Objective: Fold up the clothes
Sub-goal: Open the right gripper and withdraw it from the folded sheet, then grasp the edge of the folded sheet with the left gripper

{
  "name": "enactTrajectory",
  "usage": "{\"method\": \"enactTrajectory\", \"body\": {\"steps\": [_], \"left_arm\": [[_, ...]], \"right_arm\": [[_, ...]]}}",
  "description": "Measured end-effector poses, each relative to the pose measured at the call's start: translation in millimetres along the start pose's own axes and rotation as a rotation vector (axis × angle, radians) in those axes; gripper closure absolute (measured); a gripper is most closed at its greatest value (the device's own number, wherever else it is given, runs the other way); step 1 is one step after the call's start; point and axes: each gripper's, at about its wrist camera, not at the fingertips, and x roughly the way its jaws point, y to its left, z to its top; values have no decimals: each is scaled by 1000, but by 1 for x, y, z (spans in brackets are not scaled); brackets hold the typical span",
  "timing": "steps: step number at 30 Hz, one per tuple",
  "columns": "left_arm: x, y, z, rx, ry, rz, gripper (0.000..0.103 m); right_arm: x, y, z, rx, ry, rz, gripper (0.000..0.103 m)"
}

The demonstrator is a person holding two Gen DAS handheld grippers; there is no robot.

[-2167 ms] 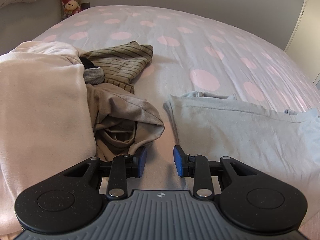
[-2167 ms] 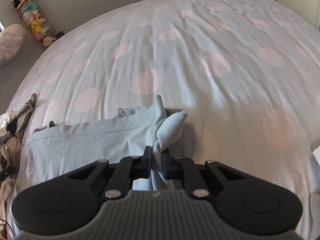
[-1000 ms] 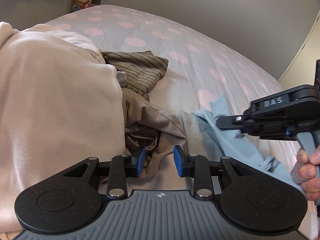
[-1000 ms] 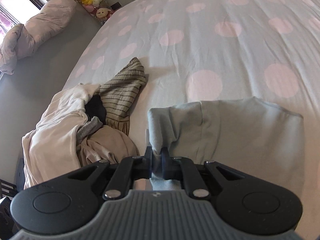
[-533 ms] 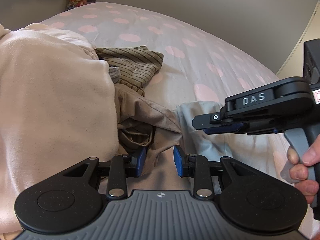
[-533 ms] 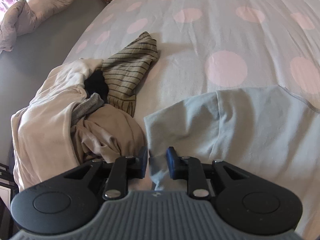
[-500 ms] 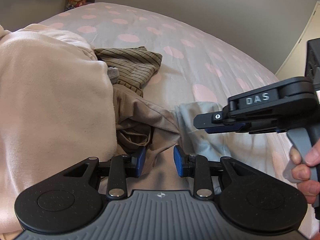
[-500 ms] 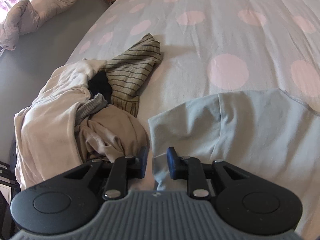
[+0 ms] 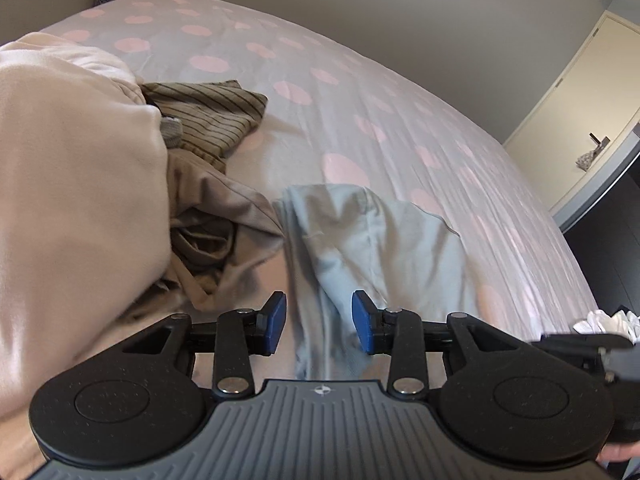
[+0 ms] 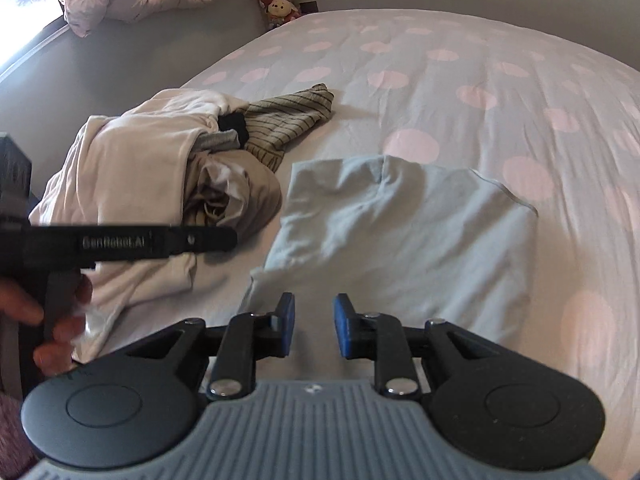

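The light-blue shirt (image 10: 404, 232) is laid folded on the bed (image 10: 460, 72), laundry pile (image 10: 152, 168) at 9 o'clock. Left tool (image 9: 319, 322) is opening over its edge (nothing pinched); right tool (image 10: 314, 326) is parted, empty.

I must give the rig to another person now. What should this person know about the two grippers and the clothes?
Left gripper: fingers opening, nothing pinched; the near edge of the light blue garment lies under the gap.
Right gripper: open, empty, over the same garment's near edge.
The blue garment lies on the dotted bed, one side folded over.
Unfolded heap beside it: cream garment, tan garment, striped garment.
Done: first fold.
Left: finish the blue one, then the heap.
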Motion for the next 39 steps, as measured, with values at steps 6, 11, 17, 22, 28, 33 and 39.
{"method": "enactTrajectory", "body": {"steps": [6,11,17,22,28,33,39], "left_arm": [[-10,-26,-24,9,71,44,66],[-8,-20,-41,-68,141,62,66],[-2,-10,-54,-178,212,41,67],[13,-10,-57,-190,256,47,71],[21,-6,-62,-225,280,74,73],[18,-18,-64,-174,224,66,93],[3,-24,-61,-148,127,25,100]], "right_arm": [[-34,-6,-61,-43,-70,-98,70],[-53,-15,-96,1,-101,-137,69],[-68,-15,-120,11,-153,-137,65],[-72,-15,-135,22,-193,-122,58],[-74,-16,-140,19,-221,-77,49],[-52,-31,-139,109,-105,-112,49],[-37,-41,-141,166,-33,-104,48]]}}
